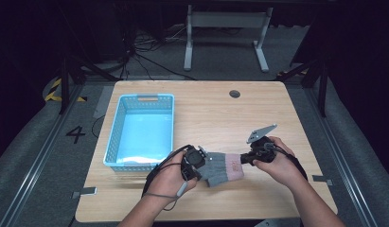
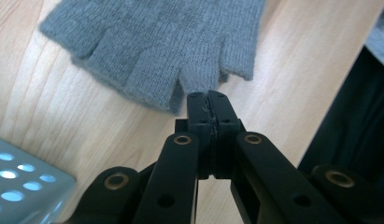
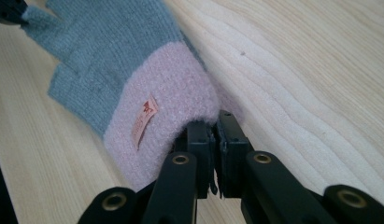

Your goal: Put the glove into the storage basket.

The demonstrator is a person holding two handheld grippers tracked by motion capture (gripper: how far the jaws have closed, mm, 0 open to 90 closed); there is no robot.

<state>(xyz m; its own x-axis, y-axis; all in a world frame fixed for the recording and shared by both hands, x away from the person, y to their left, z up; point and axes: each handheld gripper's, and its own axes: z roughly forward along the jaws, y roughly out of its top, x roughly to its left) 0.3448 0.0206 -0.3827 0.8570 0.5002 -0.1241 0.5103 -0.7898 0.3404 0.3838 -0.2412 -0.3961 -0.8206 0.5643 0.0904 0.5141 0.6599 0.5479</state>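
Your left claw is clamped on a fingertip of the grey knitted glove with pink cuff; your right claw pinches that cuff. The glove lies stretched on the wooden desk beside the blue plastic basket. Likely next: lift both ends together.

My left gripper sits at seven o'clock, its fingers pressed together (tips forward). My right gripper sits at five o'clock, fingers pinched nearly closed, both hands wrapped around the handles.
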